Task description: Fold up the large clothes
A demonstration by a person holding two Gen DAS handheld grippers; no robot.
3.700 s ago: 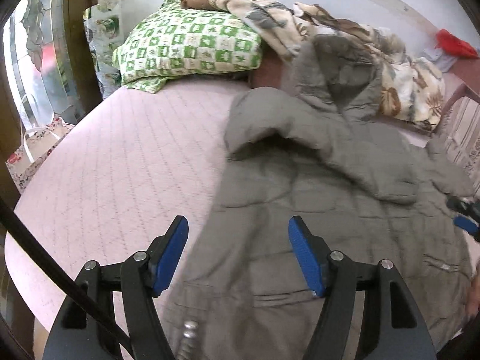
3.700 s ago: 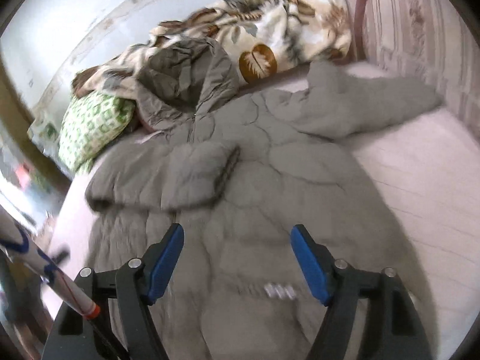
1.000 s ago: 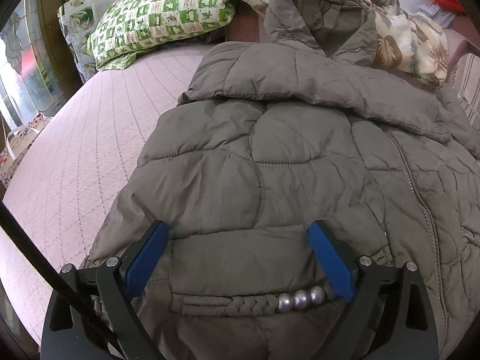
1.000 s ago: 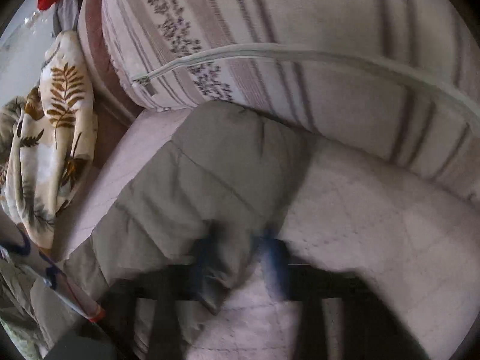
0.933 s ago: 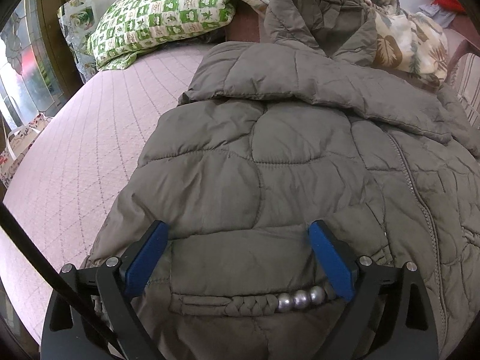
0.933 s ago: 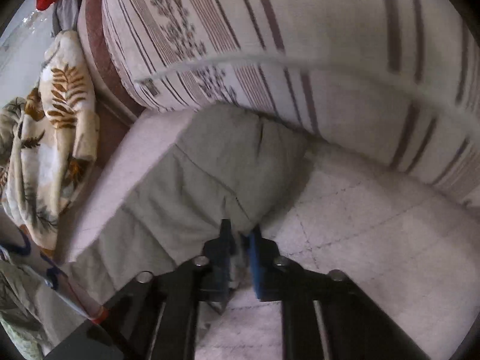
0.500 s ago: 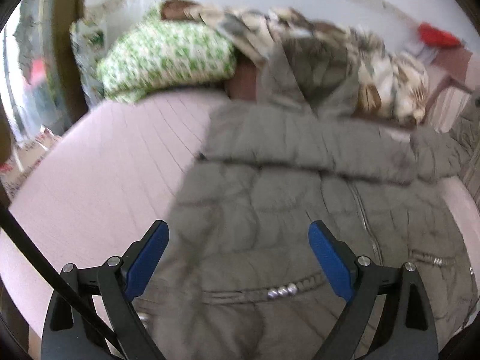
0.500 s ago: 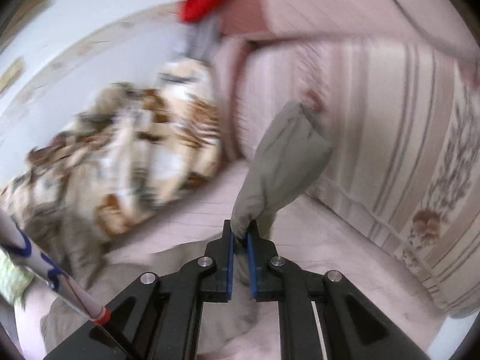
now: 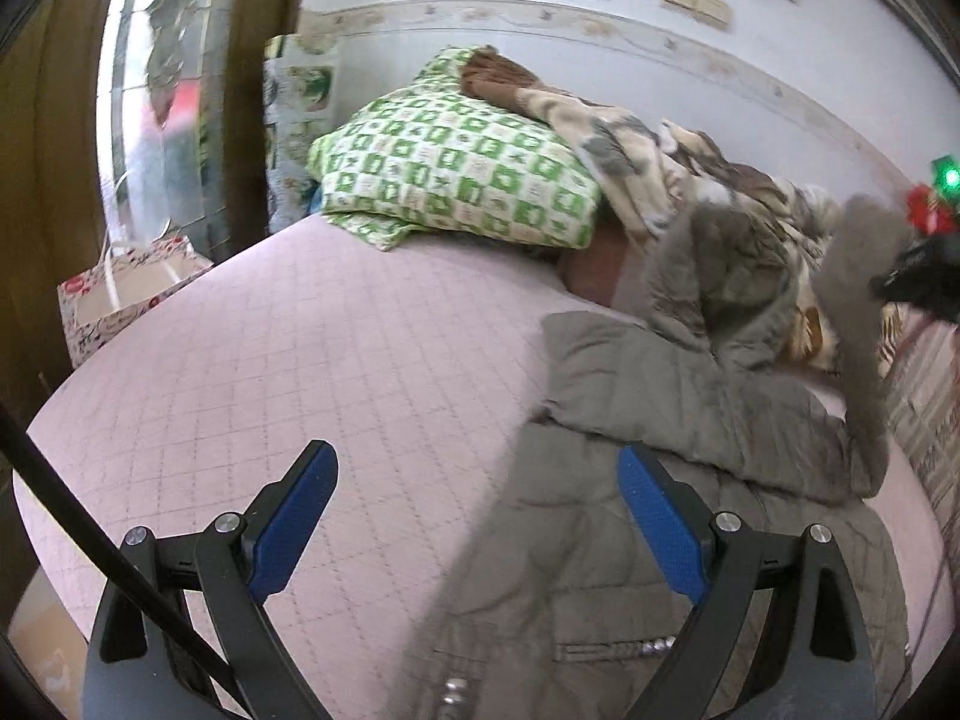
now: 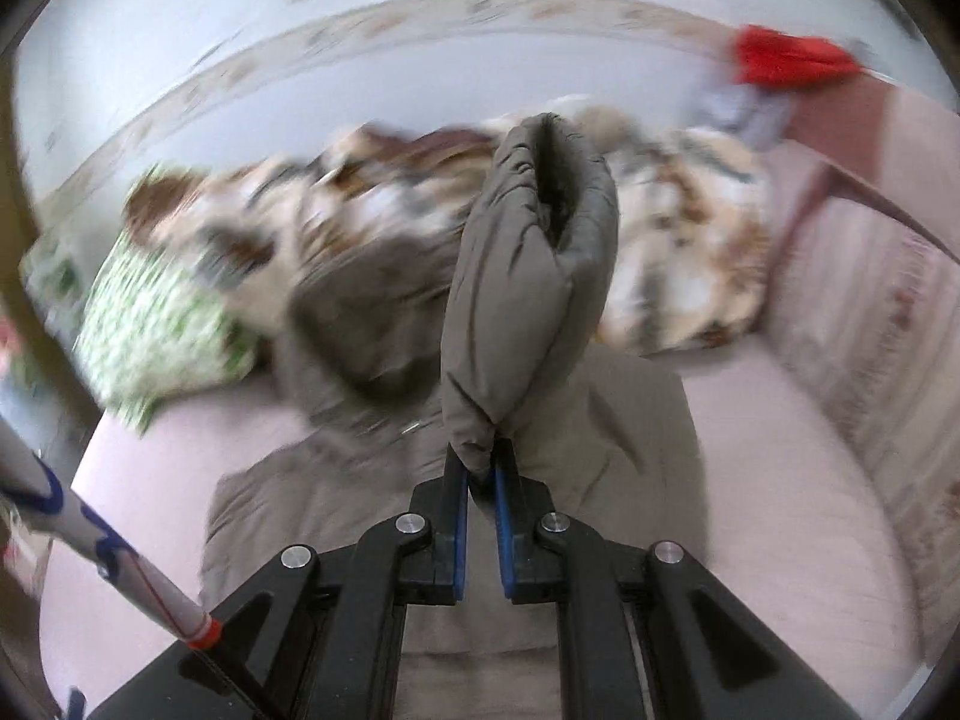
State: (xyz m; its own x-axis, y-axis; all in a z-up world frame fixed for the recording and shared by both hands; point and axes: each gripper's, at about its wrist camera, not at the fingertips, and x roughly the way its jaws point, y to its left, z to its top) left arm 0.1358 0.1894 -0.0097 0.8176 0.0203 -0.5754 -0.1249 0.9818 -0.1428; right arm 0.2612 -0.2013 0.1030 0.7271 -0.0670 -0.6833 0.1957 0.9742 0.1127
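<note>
Left wrist view: left gripper (image 9: 477, 525) jaws spread wide, empty, above the bed (image 9: 288, 354); grey padded coat (image 9: 672, 516) lies flat from 6 to 3 o'clock. Right wrist view: right gripper (image 10: 480, 480) jaws clenched on the sleeve (image 10: 528, 276) cuff, sleeve lifted toward 12 o'clock. Step, prob.: folding the sleeve in. Next: carry it across the coat front, lay flat w/o bunching.

A green checked pillow (image 9: 456, 180) lies at the head of the pink quilted bed (image 9: 300, 360). A leaf-patterned blanket (image 10: 678, 240) is bunched beside it. A red item (image 10: 786, 63) sits at the far corner.
</note>
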